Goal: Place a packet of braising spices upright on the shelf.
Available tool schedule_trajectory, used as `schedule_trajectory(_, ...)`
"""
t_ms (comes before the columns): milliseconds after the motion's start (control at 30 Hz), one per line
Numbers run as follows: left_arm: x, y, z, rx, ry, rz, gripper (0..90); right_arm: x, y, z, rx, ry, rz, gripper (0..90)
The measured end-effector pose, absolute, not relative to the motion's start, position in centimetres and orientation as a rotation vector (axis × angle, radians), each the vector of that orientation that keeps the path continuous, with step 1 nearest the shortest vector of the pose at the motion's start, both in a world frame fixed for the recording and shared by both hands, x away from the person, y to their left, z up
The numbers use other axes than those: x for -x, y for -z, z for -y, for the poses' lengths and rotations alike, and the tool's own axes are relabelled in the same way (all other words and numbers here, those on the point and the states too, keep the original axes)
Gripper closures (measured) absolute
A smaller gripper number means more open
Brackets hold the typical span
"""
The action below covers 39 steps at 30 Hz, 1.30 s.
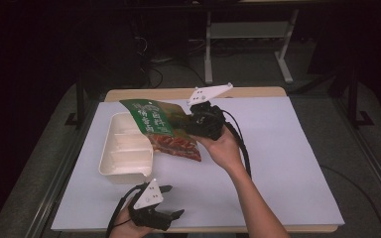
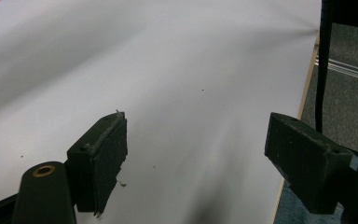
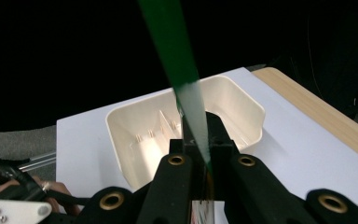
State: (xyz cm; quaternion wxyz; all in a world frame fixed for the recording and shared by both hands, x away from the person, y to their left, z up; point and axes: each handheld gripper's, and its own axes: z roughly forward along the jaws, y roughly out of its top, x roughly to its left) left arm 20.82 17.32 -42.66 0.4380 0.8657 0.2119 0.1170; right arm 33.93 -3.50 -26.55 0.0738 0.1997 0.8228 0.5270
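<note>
A green and red food packet point(image 1: 161, 128) hangs in the air over the white table sheet, partly above a cream tray point(image 1: 124, 171) with dividers. My right gripper point(image 1: 194, 119) is shut on the packet's right edge. In the right gripper view the packet point(image 3: 172, 51) rises edge-on from between the two closed jaws, with the tray point(image 3: 121, 135) behind it. My left gripper point(image 1: 172, 201) rests at the table's front edge, below the tray, open with nothing between its jaws. The left gripper view has the left gripper point(image 2: 196, 158) with jaws wide apart over bare white sheet.
The white sheet point(image 1: 278, 158) covers most of the wooden table, whose far edge point(image 1: 248, 92) shows behind it. Dark floor and a white desk frame point(image 1: 208, 49) lie beyond. A black cable point(image 2: 324, 70) hangs at the right in the left gripper view.
</note>
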Motion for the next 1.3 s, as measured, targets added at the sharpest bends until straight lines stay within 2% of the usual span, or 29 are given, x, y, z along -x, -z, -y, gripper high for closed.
schedule_trajectory(833,-21.0,43.2,-18.1,-2.134,-0.285,-0.504,21.8,-35.5,25.0,-0.8,-0.508,-1.593,-2.497,89.3)
schedule_trajectory(1300,-21.0,43.3,-18.1,-2.128,-0.288,-0.494,22.6,-36.1,25.5,-2.0,-0.517,-1.61,-2.501,89.2)
